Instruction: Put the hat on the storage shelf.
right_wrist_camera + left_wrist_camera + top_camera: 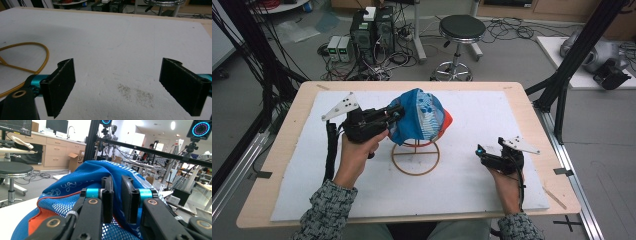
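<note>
A blue cap [419,116] with an orange brim is sitting on a yellow wire stand [415,157] in the middle of the white mat [492,120] that is covering the desk [292,115]. The left tool [398,114] is touching the cap on the side facing the person's left. In the left gripper view its jaws are standing narrow, with only a thin gap between them, right against the blue cloth and the mesh [58,206] – but I cannot tell if a fold of cloth is really pinched there, because the gap looks almost empty.

The right tool [481,151] is resting low over the mat, well apart from the cap, on the stand's right side. Its jaws are wide, with nothing between them – in the right gripper view only the bare mat and part of the stand's ring [23,65] are lying before them.

The cap is looking soft and light. I am judging that the cloth will crumple and slide when pulled, and the stand is probably light too, so it may tip or travel with the cap. The brim should be the stiffest part, so it is a better place to take hold than the loose crown.
</note>
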### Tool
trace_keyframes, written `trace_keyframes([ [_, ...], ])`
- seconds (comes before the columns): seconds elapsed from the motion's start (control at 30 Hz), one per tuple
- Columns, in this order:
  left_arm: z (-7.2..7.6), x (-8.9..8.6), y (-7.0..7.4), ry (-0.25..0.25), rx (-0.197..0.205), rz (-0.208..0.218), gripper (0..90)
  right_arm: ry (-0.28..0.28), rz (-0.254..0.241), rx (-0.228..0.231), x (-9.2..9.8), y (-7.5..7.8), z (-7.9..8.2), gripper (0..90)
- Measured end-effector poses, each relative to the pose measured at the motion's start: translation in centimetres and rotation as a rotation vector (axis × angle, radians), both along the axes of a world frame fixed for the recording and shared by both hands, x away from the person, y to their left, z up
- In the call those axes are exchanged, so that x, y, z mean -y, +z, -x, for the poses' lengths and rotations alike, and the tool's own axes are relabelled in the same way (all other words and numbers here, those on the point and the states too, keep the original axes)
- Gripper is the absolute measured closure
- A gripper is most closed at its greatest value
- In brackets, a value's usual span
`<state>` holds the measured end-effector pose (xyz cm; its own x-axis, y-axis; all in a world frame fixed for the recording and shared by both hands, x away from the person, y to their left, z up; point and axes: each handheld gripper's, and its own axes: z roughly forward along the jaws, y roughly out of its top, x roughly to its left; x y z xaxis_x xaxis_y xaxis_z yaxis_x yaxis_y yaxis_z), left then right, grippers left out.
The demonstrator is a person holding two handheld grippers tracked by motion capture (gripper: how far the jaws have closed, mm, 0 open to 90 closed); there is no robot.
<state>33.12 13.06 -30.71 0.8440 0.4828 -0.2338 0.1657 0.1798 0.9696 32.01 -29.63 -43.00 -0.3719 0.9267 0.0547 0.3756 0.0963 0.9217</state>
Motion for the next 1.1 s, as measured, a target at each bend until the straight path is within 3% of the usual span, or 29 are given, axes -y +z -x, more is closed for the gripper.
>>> trace_keyframes([
  [0.2, 0.03, 0.03, 0.06, 0.009, 0.023, 0.009, 73.9, 0.001, 0.000, -0.002, 0.00, 0.00, 0.00, 12.6],
  [1.1, -0.21, -0.33, 0.12, 0.032, 0.007, 0.025, 54.1, 0.000, 0.001, -0.002, -0.03, 0.00, 0.00, 12.6],
])
